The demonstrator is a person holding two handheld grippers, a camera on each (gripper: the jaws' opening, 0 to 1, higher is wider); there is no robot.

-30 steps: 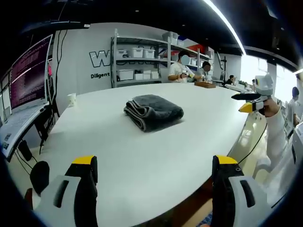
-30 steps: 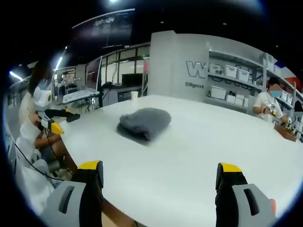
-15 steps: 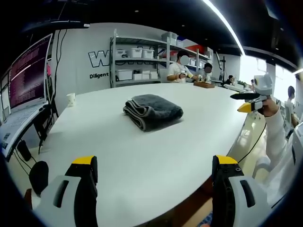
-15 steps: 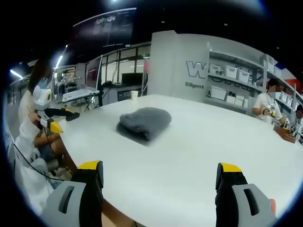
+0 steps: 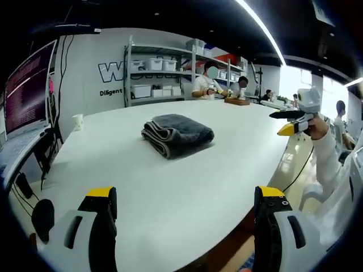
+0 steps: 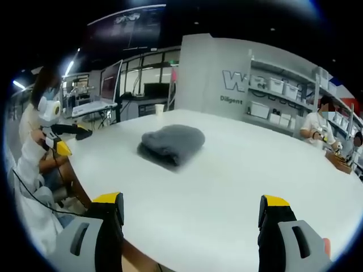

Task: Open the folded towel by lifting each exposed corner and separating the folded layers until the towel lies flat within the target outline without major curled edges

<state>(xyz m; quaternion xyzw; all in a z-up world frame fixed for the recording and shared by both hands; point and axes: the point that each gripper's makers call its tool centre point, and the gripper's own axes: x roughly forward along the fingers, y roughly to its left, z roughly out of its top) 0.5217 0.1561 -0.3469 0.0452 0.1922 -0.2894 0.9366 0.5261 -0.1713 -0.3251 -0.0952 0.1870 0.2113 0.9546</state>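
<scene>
In the left gripper view, a screen [image 5: 25,85] and a paper cup [image 5: 77,121] stand at the far left edge of the white table [image 5: 170,187], and bare tabletop runs from there to the folded towel [image 5: 177,134], a dark grey bundle lying mid-table with its stacked folds facing the camera. The left gripper [image 5: 184,226] hangs low over the near edge with its 2 jaws spread wide and nothing between them, well apart from the towel. Farther right, shelves with white bins [image 5: 164,73] and seated people back the far rim, and the right gripper [image 5: 288,122] hovers off the table's right edge in a white-sleeved hand. In the right gripper view, the left gripper [image 6: 67,136] sits beyond the table's left edge beside the person, the towel [image 6: 172,143] lies left of centre with open white surface on every side, and the right gripper [image 6: 191,226] has its 2 jaws held wide apart, empty, above the near rim.
</scene>
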